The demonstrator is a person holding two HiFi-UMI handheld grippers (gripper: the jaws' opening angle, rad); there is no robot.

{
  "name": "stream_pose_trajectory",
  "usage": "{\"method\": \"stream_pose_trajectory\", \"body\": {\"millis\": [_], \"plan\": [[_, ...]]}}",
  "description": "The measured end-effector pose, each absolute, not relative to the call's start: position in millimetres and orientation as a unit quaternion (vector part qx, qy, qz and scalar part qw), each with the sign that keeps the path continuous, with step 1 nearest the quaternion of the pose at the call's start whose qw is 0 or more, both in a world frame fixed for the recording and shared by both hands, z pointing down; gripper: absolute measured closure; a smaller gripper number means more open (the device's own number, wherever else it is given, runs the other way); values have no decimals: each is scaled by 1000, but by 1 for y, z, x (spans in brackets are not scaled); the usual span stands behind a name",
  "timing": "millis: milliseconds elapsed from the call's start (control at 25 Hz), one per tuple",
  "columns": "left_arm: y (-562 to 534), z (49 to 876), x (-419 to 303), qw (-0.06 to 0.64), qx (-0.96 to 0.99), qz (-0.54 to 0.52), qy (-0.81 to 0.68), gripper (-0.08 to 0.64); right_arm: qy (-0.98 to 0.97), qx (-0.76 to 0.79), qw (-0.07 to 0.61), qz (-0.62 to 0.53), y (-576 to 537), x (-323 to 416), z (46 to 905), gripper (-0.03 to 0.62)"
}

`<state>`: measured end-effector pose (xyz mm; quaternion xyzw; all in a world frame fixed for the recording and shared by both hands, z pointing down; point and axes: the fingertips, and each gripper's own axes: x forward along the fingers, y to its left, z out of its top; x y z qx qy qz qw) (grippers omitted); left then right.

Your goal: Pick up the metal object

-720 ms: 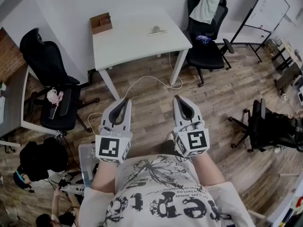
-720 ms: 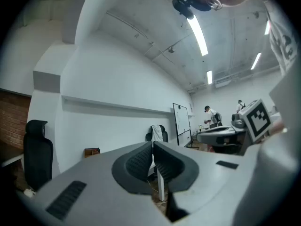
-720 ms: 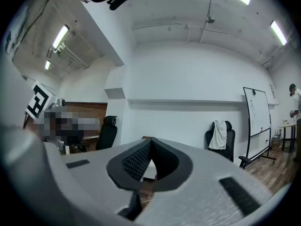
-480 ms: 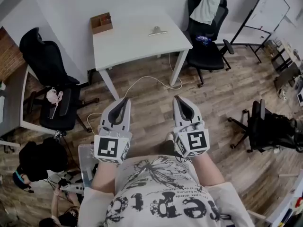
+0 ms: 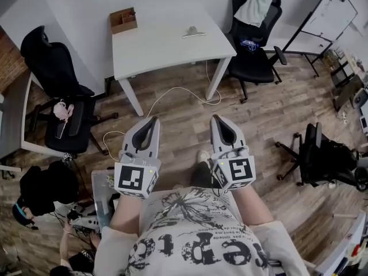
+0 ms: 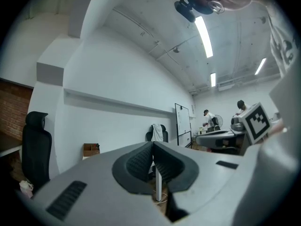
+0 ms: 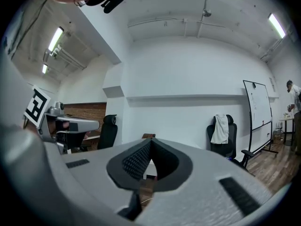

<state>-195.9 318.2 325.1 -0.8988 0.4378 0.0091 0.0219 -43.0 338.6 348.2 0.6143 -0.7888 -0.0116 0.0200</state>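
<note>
Table (image 5: 164, 46) higher; grippers (image 5: 152, 122) (image 5: 216, 119) closed, empty

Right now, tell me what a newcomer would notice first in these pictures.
Two grey grippers fill the foreground of the head view, the left gripper and the right gripper side by side. Both are shut and empty, pointing toward the white table ahead. On that table lie a small metal object near its right edge and a wooden box at its far left corner.
</note>
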Motion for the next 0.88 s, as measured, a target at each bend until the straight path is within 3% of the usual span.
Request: {"method": "stream_pose_trajectory", "body": {"millis": [440,880], "plan": [[221,340,-171,18,-869,-9,495,548,-819,573,25,6,224,-8,370,601],[72,324,-72,17,-840,-2,543,548,-841,541,27,11,53,100,356,600]]}}
